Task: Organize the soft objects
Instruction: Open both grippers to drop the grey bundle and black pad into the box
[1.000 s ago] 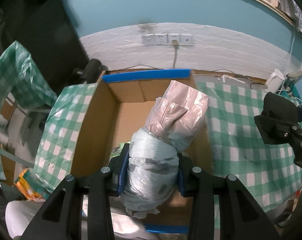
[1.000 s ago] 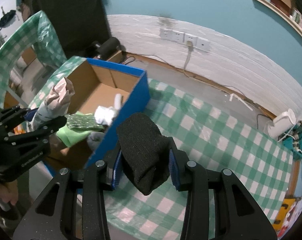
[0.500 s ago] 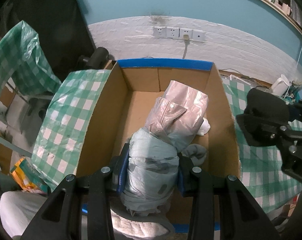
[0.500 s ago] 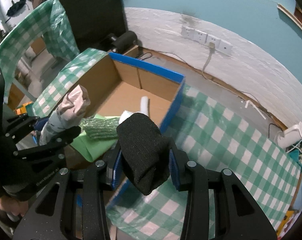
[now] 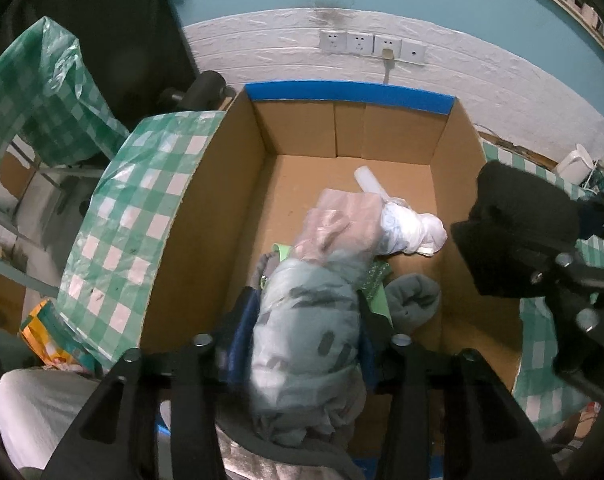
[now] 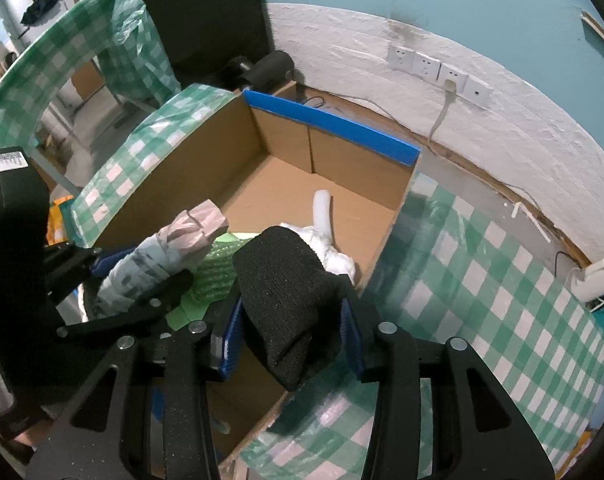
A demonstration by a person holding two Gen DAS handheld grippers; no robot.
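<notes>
My left gripper (image 5: pixel 302 324) is shut on a pale blue and pink plastic-wrapped bundle (image 5: pixel 313 304), held over the near end of an open cardboard box (image 5: pixel 206 216) with blue-taped rims. The bundle also shows in the right wrist view (image 6: pixel 158 264). My right gripper (image 6: pixel 288 332) is shut on a black knitted sock roll (image 6: pixel 290 300), held above the box's right wall. The sock roll shows at the right of the left wrist view (image 5: pixel 517 216). Inside the box lie a white bundle (image 5: pixel 413 232), a grey sock roll (image 5: pixel 413 300), a green item (image 6: pixel 218 264) and a white tube (image 6: pixel 321 212).
The box stands on a table with a green-and-white checked cloth (image 6: pixel 481 280). A white brick wall with sockets (image 5: pixel 369 44) is behind. A white plug block (image 6: pixel 597 280) and cables lie at the far right. A draped checked cloth (image 5: pixel 34 92) hangs at left.
Both grippers have moved left and forward over the box with their loads still held. The box interior and its contents now show more fully.
</notes>
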